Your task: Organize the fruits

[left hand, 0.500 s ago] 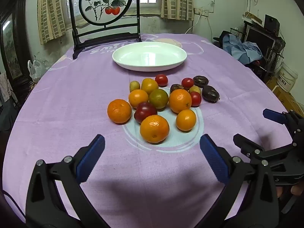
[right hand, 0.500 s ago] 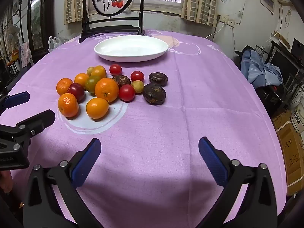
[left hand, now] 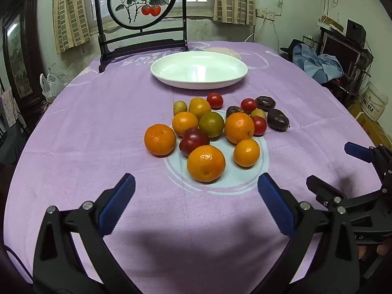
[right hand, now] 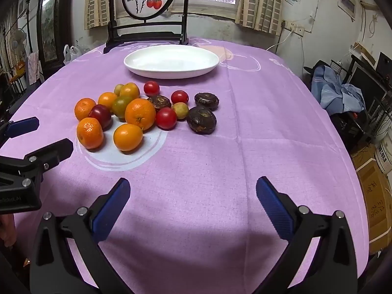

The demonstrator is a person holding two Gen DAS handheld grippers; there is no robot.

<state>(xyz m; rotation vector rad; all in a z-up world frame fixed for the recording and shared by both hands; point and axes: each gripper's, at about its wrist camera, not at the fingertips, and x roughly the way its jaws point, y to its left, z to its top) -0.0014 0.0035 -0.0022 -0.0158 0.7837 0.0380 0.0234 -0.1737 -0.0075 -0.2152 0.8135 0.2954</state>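
Observation:
A heap of fruit lies mid-table on the purple cloth: several oranges, the nearest orange (left hand: 205, 163) (right hand: 90, 132), a dark red plum (left hand: 193, 141), red tomatoes (right hand: 166, 118), a green citrus (left hand: 211, 124) and dark passion fruits (right hand: 201, 120). An empty white plate (left hand: 199, 69) (right hand: 171, 61) sits behind the heap. My left gripper (left hand: 196, 197) is open and empty, just short of the nearest orange. My right gripper (right hand: 192, 197) is open and empty, to the right of the heap and nearer than it. Each gripper shows in the other's view: the right one (left hand: 343, 166), the left one (right hand: 39, 134).
A black framed screen with a persimmon painting (left hand: 142, 2) stands at the table's far edge. Beyond the table's right edge are a blue cloth on a rack (right hand: 338, 90) and cardboard boxes (right hand: 374, 196).
Both grippers have hardly moved; the views are nearly the same as half a second ago. Both stay open.

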